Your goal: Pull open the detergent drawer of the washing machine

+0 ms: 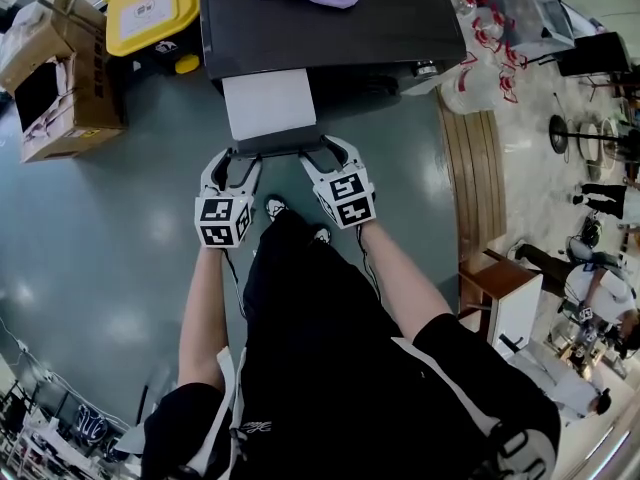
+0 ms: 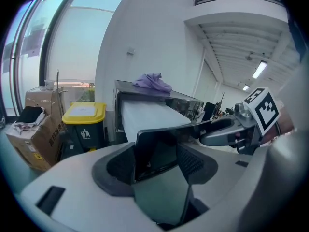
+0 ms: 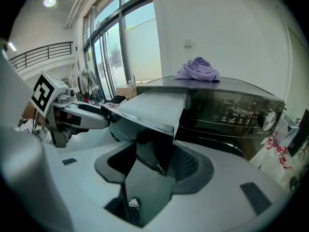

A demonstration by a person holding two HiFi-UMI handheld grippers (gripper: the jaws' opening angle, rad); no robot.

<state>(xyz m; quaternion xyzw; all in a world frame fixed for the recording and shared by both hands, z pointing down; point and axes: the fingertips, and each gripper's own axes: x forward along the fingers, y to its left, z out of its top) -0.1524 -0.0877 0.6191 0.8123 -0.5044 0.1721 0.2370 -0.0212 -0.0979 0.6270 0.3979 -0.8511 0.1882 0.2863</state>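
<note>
The left tool [image 1: 236, 160] and the right tool [image 1: 326, 153] flank the outer end of the detergent drawer [image 1: 268, 103] in the head view. The drawer juts out of the washing machine [image 1: 330, 38] toward the person. In the left gripper view, the left tool's jaws stand spread with the drawer's dark front panel [image 2: 155, 149] between them, the pads clear of it. In the right gripper view, the right tool's jaws also gape around that panel's other end without pinching it.
</note>
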